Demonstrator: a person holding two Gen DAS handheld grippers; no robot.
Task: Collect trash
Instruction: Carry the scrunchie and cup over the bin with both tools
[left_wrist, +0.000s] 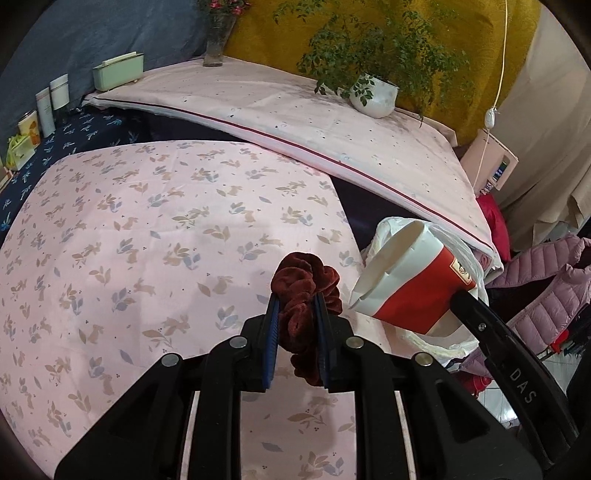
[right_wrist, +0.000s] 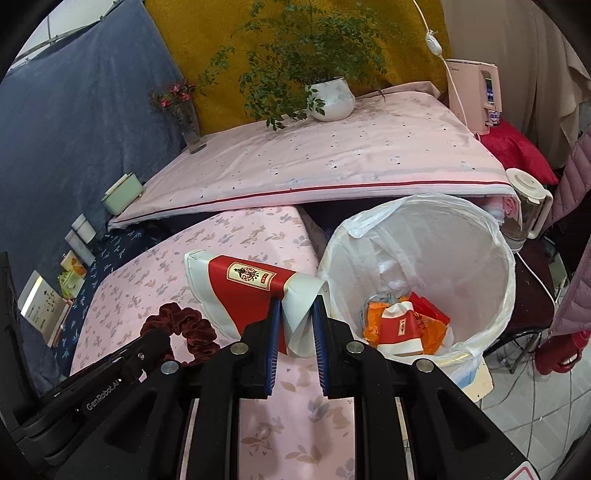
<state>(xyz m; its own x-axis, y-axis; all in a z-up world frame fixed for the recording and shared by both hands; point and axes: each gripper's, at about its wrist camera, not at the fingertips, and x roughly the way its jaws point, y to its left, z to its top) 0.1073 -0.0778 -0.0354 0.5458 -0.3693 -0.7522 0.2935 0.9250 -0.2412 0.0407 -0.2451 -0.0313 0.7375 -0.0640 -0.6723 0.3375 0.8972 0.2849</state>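
Pinching the paper cup (right_wrist: 251, 295) by its crumpled end, the right gripper (right_wrist: 297, 325) should be swung over the bin (right_wrist: 417, 273) just beyond before release; a scrunchie (left_wrist: 303, 295) is clamped in the left gripper (left_wrist: 297, 317).

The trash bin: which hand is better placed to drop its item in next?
Right. The right tool already grips the red-and-white carton beside the lined bin; the left tool, holding the scrunchie, is farther away.
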